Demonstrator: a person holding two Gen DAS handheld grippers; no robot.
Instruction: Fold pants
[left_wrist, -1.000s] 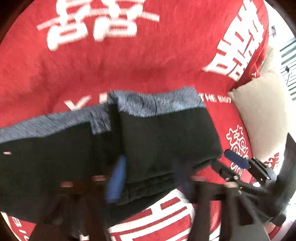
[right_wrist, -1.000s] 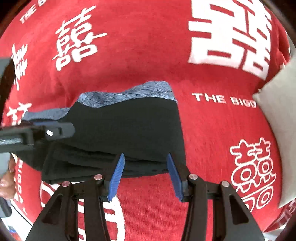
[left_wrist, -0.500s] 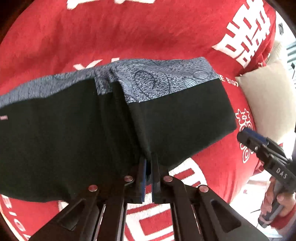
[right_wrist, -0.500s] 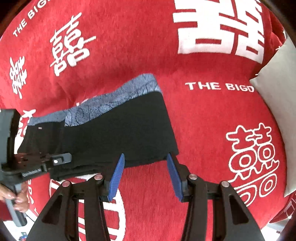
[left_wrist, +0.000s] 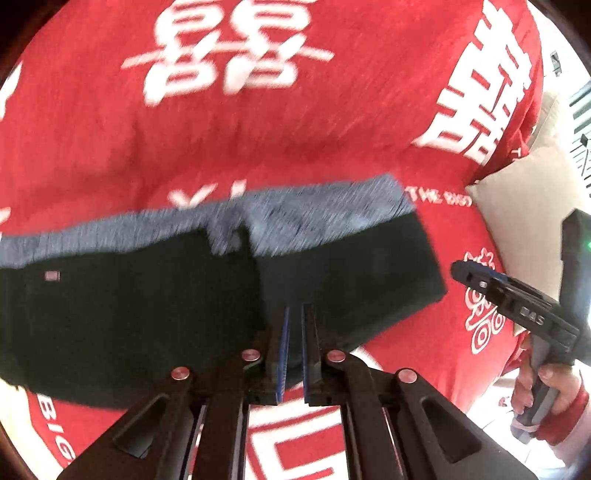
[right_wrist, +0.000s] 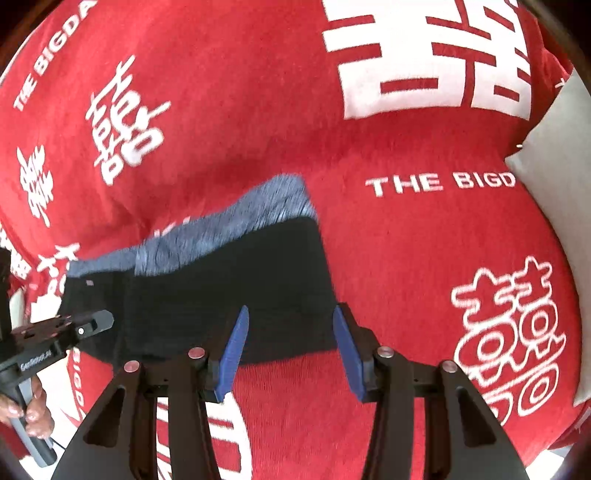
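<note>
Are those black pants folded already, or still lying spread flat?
Partly folded. The black pants show one layer doubled over another, a fold edge running down from the grey waistband.

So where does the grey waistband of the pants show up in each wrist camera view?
Left wrist view: the grey waistband runs across the middle, above the shut left tongs.
Right wrist view: it slants left of centre, above the right tongs.
Shared landmark: the white THE BIGD lettering just right of the band's end.
</note>
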